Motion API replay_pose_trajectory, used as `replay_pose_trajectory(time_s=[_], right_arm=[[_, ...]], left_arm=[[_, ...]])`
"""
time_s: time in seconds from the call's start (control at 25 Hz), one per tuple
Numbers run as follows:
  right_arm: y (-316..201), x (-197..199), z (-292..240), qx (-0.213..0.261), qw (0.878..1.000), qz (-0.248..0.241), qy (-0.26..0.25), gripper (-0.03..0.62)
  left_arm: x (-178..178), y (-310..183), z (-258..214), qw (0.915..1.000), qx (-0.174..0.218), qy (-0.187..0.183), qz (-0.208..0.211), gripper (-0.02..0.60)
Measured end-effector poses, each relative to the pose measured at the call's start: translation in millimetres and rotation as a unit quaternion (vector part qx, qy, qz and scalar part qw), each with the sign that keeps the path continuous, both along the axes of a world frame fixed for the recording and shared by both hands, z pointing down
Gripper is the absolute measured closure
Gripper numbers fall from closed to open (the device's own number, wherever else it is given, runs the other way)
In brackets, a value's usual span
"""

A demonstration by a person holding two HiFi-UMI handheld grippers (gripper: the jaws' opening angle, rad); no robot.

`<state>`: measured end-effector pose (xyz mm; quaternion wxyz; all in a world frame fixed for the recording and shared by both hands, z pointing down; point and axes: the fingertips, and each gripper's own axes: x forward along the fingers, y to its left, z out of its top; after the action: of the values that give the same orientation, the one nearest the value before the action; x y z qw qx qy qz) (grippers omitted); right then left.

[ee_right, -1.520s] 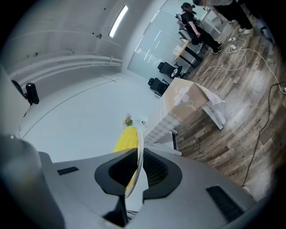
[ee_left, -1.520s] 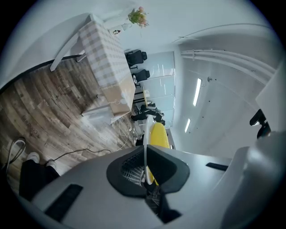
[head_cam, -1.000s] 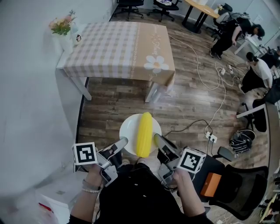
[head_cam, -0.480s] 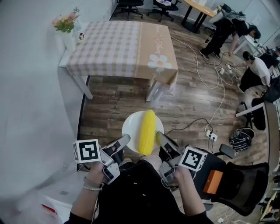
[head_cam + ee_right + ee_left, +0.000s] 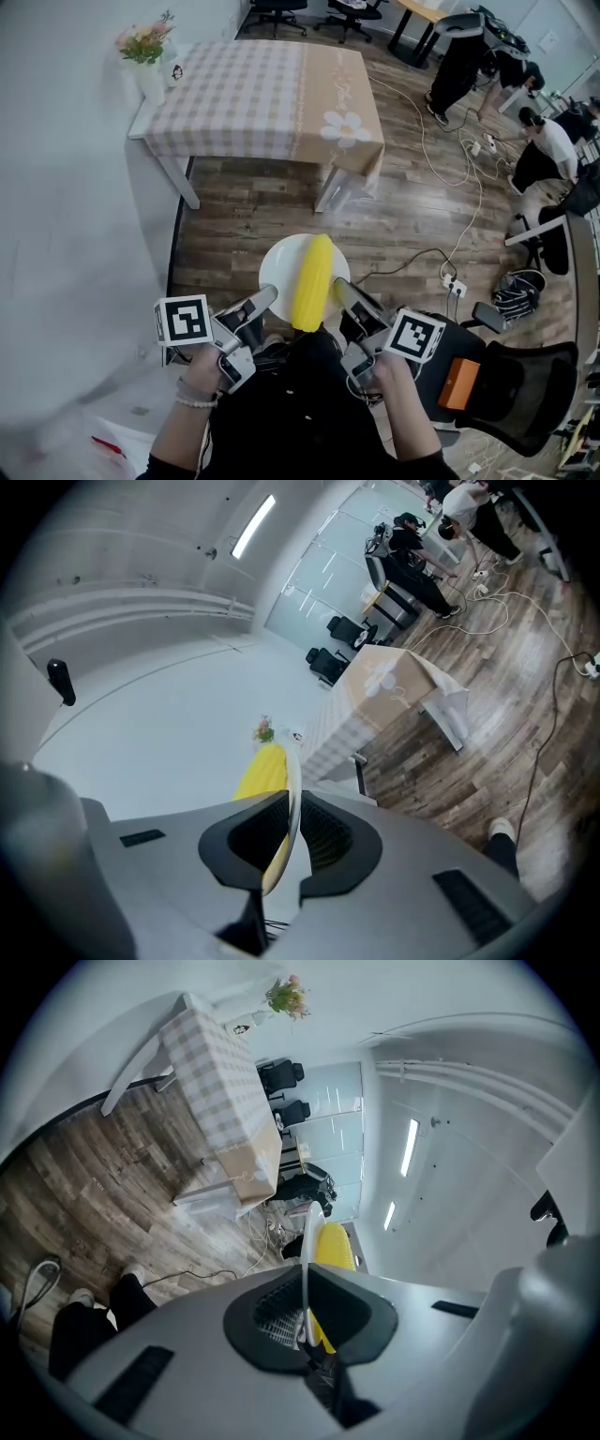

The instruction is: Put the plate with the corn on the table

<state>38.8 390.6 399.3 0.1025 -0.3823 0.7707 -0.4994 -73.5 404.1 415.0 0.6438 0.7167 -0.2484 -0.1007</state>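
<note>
A white plate [image 5: 277, 267] with a yellow corn cob [image 5: 312, 282] lying on it hangs above the wooden floor, close in front of the person. My left gripper [image 5: 266, 298] is shut on the plate's left rim and my right gripper [image 5: 339, 291] is shut on its right rim. In the left gripper view the plate's edge [image 5: 306, 1269] stands between the dark pads with the corn [image 5: 335, 1244] behind it. The right gripper view shows the rim [image 5: 292, 803] clamped likewise, the corn [image 5: 262, 771] to its left. The table [image 5: 272, 89] with a checked cloth stands farther ahead.
A vase of flowers [image 5: 142, 49] sits at the table's far left corner by the wall. Cables and a power strip [image 5: 452, 285] run over the floor on the right. An office chair [image 5: 511, 384] stands at the right, and people [image 5: 544, 141] work farther off.
The plate with the corn, held by both grippers, has drifted slightly forward toward the table. The people at the back right have shifted.
</note>
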Motion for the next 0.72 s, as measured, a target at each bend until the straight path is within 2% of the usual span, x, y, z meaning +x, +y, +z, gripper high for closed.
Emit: replay_pose_trajectory(time_s=[0.36,0.48,0.72], right_arm=[[-3,2,8,-0.012,1.000,-0.001,-0.002,0.530],[-8,0,11,-0.021,1.000,-0.005,-0.004,0.530],[-29,-2,9,-0.023,1.000,-0.020,-0.003,0.530]], left_arm=[[2,-1,5,0.9999,-0.015,-0.001,-0.005,0.563],[1,-6,6,0.9996,-0.024,0.009,-0.010,0.563],[0,-25,8,0.9996,-0.025,0.006,-0.016,0.563]])
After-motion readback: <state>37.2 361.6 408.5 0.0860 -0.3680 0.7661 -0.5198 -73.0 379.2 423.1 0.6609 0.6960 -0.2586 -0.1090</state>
